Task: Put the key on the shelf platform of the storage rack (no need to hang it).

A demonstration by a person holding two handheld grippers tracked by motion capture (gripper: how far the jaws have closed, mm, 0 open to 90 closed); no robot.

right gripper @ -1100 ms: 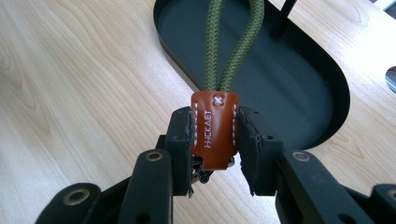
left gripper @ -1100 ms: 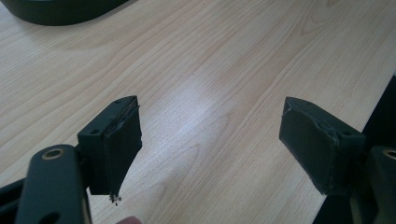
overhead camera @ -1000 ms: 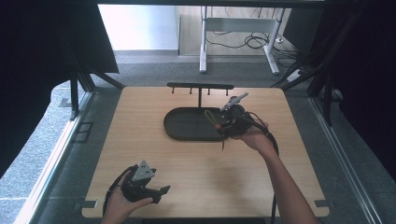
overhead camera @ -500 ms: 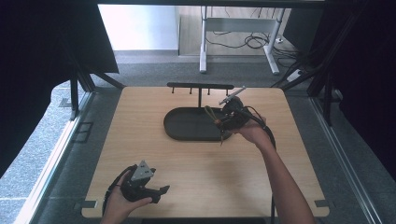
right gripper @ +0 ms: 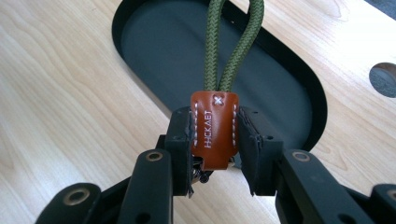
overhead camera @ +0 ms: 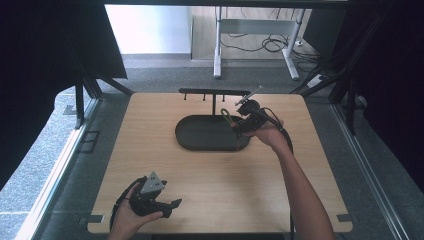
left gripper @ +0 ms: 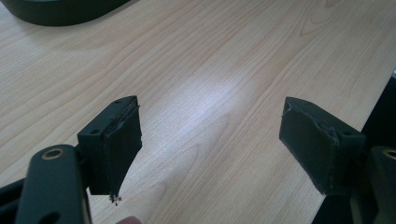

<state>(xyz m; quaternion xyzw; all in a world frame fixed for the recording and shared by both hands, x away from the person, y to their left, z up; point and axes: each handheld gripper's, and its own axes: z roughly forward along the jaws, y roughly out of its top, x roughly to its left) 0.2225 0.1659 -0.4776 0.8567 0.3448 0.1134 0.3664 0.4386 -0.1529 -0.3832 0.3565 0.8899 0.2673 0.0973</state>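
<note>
My right gripper (right gripper: 215,140) is shut on a brown leather tab (right gripper: 212,128) with white stitching. A green cord loop (right gripper: 233,51) rises from the tab. In the high view the right gripper (overhead camera: 236,125) hovers over the right end of a black oval tray (overhead camera: 200,142), with the cord loop (overhead camera: 226,116) sticking out to its left. A black rail with hooks (overhead camera: 215,92) stands just behind the tray. My left gripper (overhead camera: 172,205) rests near the table's front left edge. In its own view the left gripper (left gripper: 210,144) is open, with bare wood between the jaws.
The black tray (right gripper: 154,51) lies below the held tab, and its edge shows at the top left of the left gripper view (left gripper: 56,9). A round hole (right gripper: 385,79) sits in the tabletop beyond the tray. Dark frame posts flank the table.
My right hand has carried the tab and cord away from the person and slightly left, toward the hook rail. The left gripper has stayed put.
</note>
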